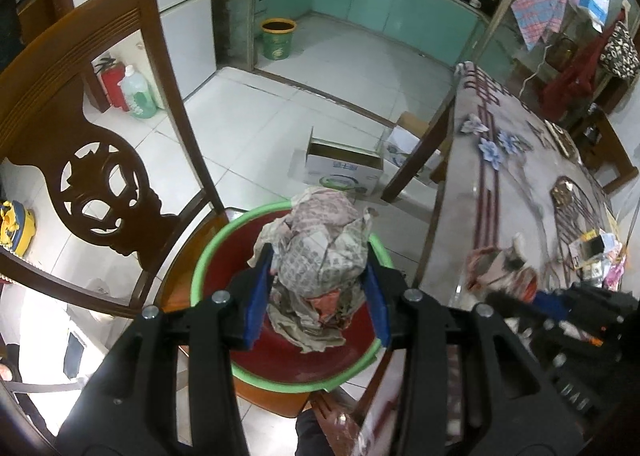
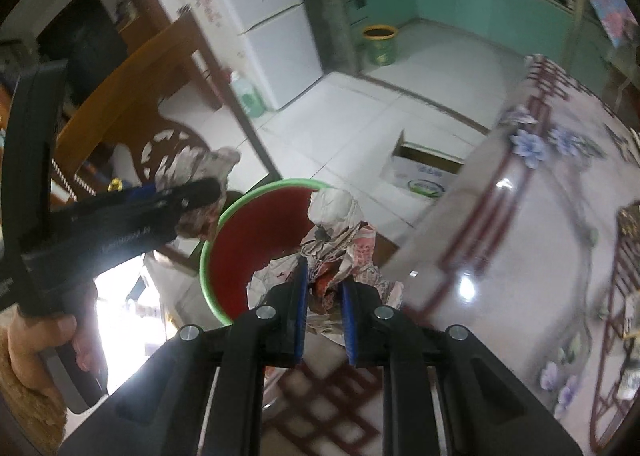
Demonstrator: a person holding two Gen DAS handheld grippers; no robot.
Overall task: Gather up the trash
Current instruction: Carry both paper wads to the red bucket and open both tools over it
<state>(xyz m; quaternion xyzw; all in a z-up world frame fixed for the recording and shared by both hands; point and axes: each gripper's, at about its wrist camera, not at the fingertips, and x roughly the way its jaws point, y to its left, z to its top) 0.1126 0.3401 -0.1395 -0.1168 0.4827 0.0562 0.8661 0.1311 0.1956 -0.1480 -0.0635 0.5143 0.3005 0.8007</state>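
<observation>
- Here the left gripper (image 1: pixel 320 288) clamps a crumpled newspaper wad (image 1: pixel 324 252) between its blue pads, above the green-rimmed red basin (image 1: pixel 208 256) on a chair seat.
- Narrowly parted, the right gripper (image 2: pixel 324 312) pinches another paper wad (image 2: pixel 340 252) beyond its fingertips, at the basin's rim beside the table edge (image 2: pixel 432 256).
- Open tiled floor (image 1: pixel 256 128) lies ahead.
- Motion blur smears the tabletop; the basin's near rim is hidden.

Crumpled printed newspaper (image 1: pixel 320 256), matt and creased; glossy plastic basin (image 1: pixel 288 364), red inside, green-rimmed; polished carved wooden chair (image 1: pixel 100 176); mirror-glossy patterned tabletop (image 2: pixel 500 256); blue pads (image 1: pixel 256 296) on matt black plastic.
</observation>
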